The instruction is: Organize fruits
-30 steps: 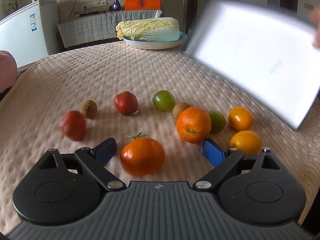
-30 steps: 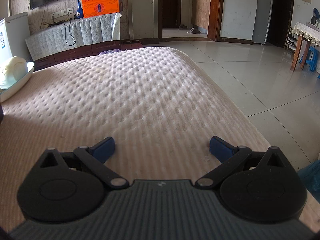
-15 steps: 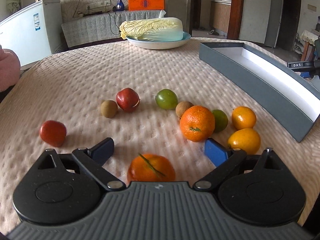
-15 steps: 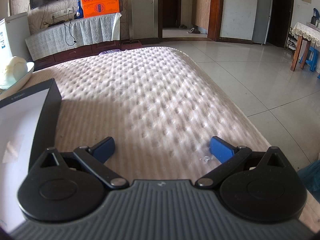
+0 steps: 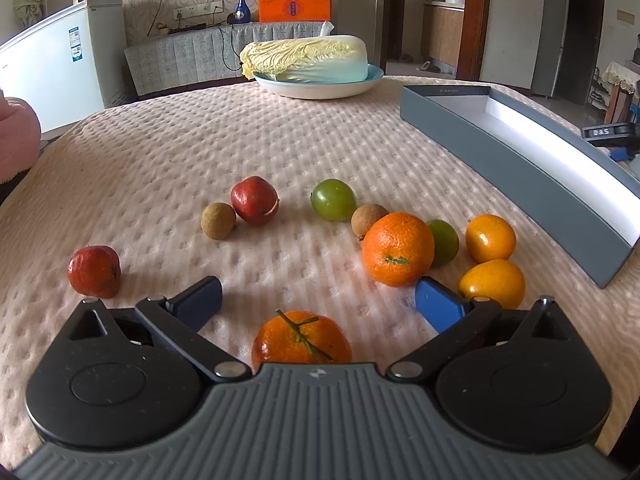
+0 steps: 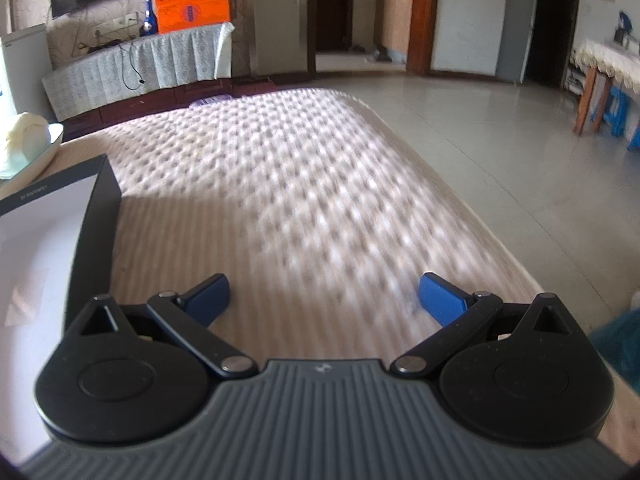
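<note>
Right between your left tongs [image 5: 318, 300], which are gaping wide, the stemmed orange [image 5: 301, 340] is sitting on the worktop [image 5: 160, 152], touching neither pad. Your right tongs [image 6: 324, 294], also spreading empty, are hovering beside the box [image 6: 96, 200].

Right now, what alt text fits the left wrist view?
The open left gripper hovers over a stemmed tangerine on a quilted tablecloth, with nine other small fruits scattered beyond. An empty grey box lies right; a napa cabbage sits behind.
</note>
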Action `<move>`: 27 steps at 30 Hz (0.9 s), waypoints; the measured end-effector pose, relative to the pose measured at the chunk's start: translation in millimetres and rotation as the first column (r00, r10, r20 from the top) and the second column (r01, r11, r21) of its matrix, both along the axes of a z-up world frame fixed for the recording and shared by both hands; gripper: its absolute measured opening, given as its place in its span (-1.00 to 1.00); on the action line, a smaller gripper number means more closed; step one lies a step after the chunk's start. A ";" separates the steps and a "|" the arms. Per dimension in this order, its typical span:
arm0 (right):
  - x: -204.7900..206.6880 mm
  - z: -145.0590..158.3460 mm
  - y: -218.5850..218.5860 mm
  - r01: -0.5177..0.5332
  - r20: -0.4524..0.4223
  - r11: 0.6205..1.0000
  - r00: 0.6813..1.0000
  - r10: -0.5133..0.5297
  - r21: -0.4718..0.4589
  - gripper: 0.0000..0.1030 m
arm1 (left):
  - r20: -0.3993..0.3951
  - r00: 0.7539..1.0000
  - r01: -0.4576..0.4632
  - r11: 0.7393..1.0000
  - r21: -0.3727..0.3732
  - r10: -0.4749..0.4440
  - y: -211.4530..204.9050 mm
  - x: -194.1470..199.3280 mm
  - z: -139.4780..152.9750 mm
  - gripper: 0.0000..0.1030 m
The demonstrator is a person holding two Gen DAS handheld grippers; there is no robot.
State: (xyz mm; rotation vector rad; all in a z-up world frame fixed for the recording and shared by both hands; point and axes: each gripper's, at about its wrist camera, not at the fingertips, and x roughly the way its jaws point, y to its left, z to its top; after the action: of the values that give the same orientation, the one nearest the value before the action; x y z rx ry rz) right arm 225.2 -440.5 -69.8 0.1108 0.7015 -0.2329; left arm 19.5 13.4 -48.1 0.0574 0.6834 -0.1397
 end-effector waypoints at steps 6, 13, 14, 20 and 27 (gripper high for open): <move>-33.3 24.9 2.6 0.129 -0.007 0.991 0.992 -0.129 -0.019 0.98 | -0.002 1.000 -0.009 1.000 -0.003 0.009 -0.1 -1.4 1.7 1.00; -146.9 111.7 76.7 0.156 0.520 0.983 0.850 -0.084 -0.096 1.00 | 0.053 0.999 -0.001 0.999 -0.050 0.003 8.9 -38.1 25.8 1.00; -162.4 114.6 89.5 0.132 0.558 0.988 0.827 -0.063 -0.084 1.00 | 0.060 0.998 -0.008 0.998 -0.060 0.012 10.7 -45.8 28.0 1.00; -203.9 101.9 162.4 -0.196 0.490 0.968 0.836 0.247 -0.154 1.00 | 0.076 0.997 -0.017 0.999 -0.047 0.021 10.4 -74.4 33.0 1.00; -232.8 84.3 221.7 -0.435 0.358 0.854 0.778 0.516 -0.287 0.98 | 0.061 0.995 -0.070 0.996 -0.052 0.073 22.3 -74.7 30.0 0.88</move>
State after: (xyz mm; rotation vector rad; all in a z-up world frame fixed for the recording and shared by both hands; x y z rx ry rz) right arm -7.6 -218.8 14.5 -0.1999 0.2475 0.2186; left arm -55.2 35.7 -18.2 -0.0103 0.6180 -0.0857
